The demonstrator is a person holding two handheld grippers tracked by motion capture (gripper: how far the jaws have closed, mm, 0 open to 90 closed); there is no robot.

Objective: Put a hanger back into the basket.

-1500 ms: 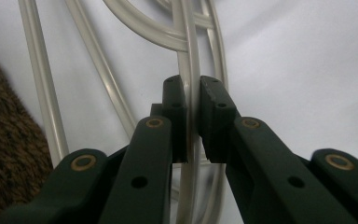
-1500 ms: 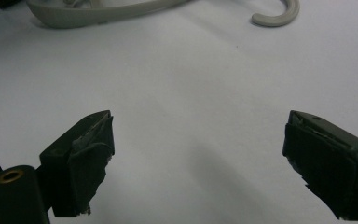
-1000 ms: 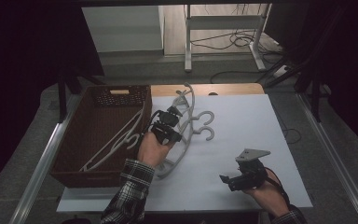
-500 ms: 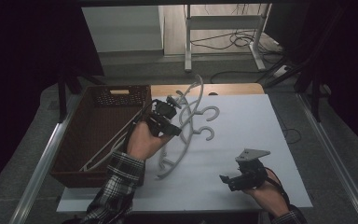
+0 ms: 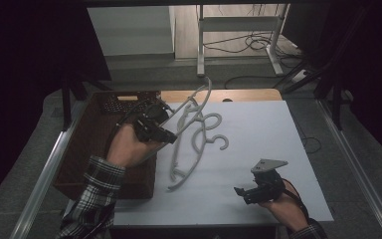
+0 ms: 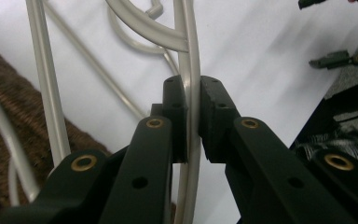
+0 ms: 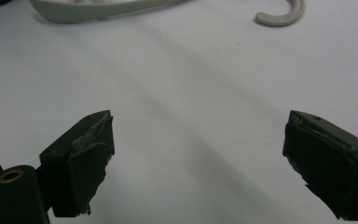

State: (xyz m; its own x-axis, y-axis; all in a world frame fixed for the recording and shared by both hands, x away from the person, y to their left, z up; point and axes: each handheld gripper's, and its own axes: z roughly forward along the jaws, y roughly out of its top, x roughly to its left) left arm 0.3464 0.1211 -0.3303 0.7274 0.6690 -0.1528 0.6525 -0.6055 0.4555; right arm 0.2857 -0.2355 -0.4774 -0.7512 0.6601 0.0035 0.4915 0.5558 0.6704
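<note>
Left gripper: clamped on the thin bar of a pale grey hanger, pads pressed to either side of the bar in the left gripper view. Held hanger: plastic, slim, raised off the table and tilted, one end up toward the far edge, its lower part hanging over the white tabletop just beside the basket.

Right gripper: jaws wide apart, nothing between them, low over the near right part of the table, well apart from the hangers. In the right gripper view, only bare white surface between the pads, a hanger's hook farther off.

On the table under and beside the held hanger: more grey hangers, overlapping in a loose tangle, one hook curling toward the right. Count uncertain because of the overlap; at least two lying there. In the brown woven basket at the left: more pale hangers, seen past the jaws in the left gripper view; number not clear. Nothing between the held hanger and the basket but the basket's rim.

One basket, two grippers, one table.
</note>
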